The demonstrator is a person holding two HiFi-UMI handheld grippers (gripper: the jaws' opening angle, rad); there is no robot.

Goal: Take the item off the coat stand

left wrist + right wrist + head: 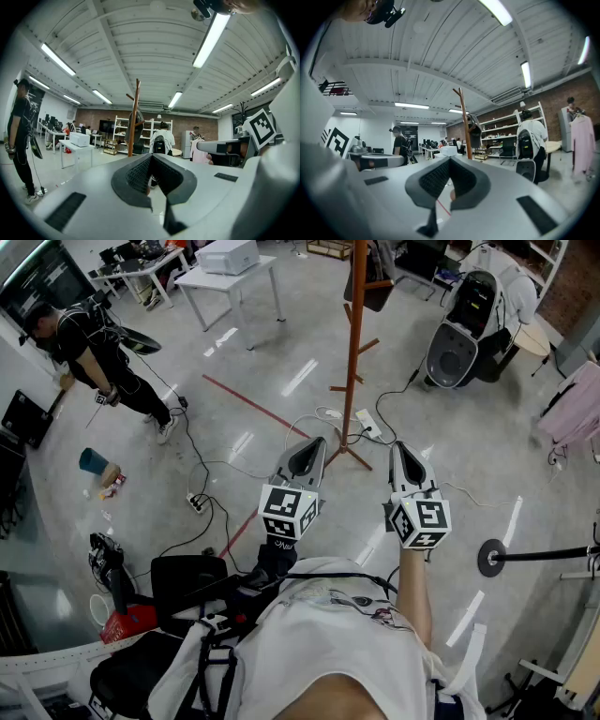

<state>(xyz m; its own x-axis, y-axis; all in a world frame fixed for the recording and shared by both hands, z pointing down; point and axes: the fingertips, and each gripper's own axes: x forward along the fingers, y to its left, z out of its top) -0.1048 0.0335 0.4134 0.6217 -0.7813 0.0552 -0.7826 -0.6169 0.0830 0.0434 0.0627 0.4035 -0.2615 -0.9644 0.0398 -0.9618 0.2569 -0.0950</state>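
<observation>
Claws first: there are two, held level side by side. The left claw point(312, 448) is closed with nothing in it, its jaws meeting at the tips in the left gripper view point(151, 158). The right claw point(402, 448) is likewise closed and empty point(450, 160). Each carries one marker cube point(289, 510).

One wooden coat stand point(354, 352) rises well ahead of both claws, roughly between their lines. One dark item point(377, 292) hangs near its top, well apart from either claw. It shows against the post in the left gripper view point(138, 123) and in the right gripper view point(476, 133).

One white surface point(246, 279) with one white box point(228, 255) on it stands far ahead and left of the left claw. One person in black point(94, 357) stands far to that claw's left. One seated person in white point(511, 282) is far ahead and right of the right claw, and one pink garment point(574, 409) hangs to its right.

The grey floor point(450, 427) is glossy, crossed by one red line point(253, 404) and loose cables point(202, 465). Long ceiling lights point(211, 40), white shelves point(152, 133) and a brick back wall point(93, 117) frame the room.
</observation>
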